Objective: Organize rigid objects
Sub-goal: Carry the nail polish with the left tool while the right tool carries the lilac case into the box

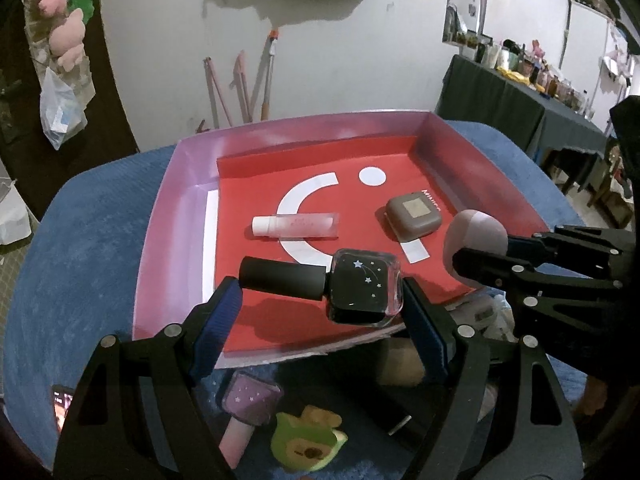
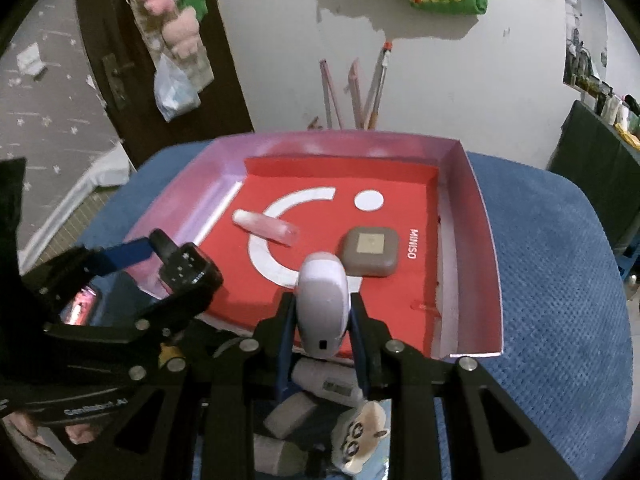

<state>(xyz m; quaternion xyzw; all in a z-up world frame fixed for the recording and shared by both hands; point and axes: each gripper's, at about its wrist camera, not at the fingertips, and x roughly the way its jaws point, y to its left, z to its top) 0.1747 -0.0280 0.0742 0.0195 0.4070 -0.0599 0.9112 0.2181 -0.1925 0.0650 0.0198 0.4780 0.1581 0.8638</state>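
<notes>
your left gripper (image 1: pixel 322 300) is clamped on the black nail polish bottle (image 1: pixel 340 284), crosswise between the jaws, over the red tray's (image 1: pixel 440 144) near edge. your right gripper (image 2: pixel 322 320) pinches the lilac egg-shaped case (image 2: pixel 322 300), also over the near edge.
</notes>
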